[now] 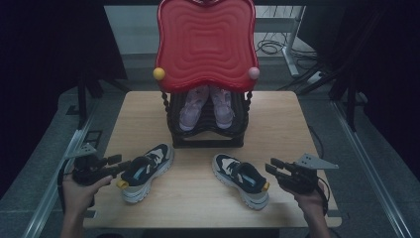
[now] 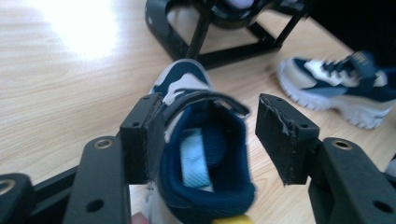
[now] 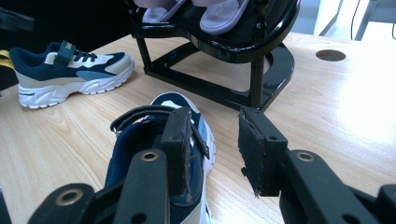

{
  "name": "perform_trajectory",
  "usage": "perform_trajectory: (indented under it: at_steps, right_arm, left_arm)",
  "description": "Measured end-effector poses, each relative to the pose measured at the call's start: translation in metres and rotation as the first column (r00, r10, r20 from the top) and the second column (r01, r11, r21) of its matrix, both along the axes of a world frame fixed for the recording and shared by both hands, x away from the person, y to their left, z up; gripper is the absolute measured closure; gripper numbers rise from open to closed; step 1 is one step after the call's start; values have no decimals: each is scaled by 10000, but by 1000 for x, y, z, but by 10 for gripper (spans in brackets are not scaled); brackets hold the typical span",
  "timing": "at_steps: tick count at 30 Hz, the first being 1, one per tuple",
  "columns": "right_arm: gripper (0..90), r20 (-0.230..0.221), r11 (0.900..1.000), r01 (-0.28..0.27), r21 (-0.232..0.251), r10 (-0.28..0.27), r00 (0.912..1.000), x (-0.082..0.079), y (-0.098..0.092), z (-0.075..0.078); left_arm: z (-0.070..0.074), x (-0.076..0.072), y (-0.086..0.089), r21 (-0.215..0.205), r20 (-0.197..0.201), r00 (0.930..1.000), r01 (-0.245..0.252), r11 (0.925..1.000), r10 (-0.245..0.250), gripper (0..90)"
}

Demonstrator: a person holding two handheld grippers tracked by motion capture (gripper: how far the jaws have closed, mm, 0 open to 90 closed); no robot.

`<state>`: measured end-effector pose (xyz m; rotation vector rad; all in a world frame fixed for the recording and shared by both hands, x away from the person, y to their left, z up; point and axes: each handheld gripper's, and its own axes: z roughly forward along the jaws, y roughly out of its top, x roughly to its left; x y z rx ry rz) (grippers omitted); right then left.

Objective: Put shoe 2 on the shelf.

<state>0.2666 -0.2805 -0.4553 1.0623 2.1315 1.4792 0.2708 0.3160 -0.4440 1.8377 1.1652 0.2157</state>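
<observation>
Straddling left sneaker [image 2: 205, 154]: left gripper [image 2: 210, 135]

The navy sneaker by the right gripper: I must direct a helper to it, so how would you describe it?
On the wooden table, find the black shoe rack under the red seat. In front of it, to the right, lies the navy sneaker. Unlike its twin on the left, its toe points up-left.

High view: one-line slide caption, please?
Two navy sneakers on the table, a gripper behind each heel, black rack beyond.
</observation>
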Motion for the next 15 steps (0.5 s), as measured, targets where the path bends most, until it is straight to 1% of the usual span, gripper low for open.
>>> perform_trajectory:
  at_steps: [3, 6, 9, 10, 11, 13, 15]
  right_arm:
    - [632, -9, 10000, 47, -7, -47, 10000, -1, 0, 1]
    - [629, 28, 10000, 63, -51, -63, 10000, -2, 0, 3]
    - [628, 36, 9999, 105, -63, -105, 9999, -2, -1, 2]
    - [627, 44, 9999, 105, -92, -105, 9999, -1, -2, 2]
    - [627, -5, 9999, 116, -110, -116, 9999, -1, -2, 1]
    - [627, -64, 9997, 169, -200, -170, 9998, -1, -2, -2]
    - [627, -94, 9996, 179, -233, -181, 9998, -1, -2, -3]
  left_arm:
    - [-7, 12, -1, 494, -433, 9986, 318, 9983, -297, 443]
    - [-15, 21, -3, 827, -881, 9946, 612, 9947, -539, 451]
    - [-21, 26, -4, 950, -1115, 9905, 913, 9913, -806, 462]
    - [-22, 27, -5, 960, -1160, 9893, 998, 9904, -885, 465]
    - [-23, 29, -5, 877, -1162, 9886, 1066, 9904, -961, 468]
    - [-23, 31, -5, 825, -1190, 9882, 1065, 9909, -963, 473]
    - [-23, 34, -5, 919, -1209, 9881, 1063, 9901, -949, 480]
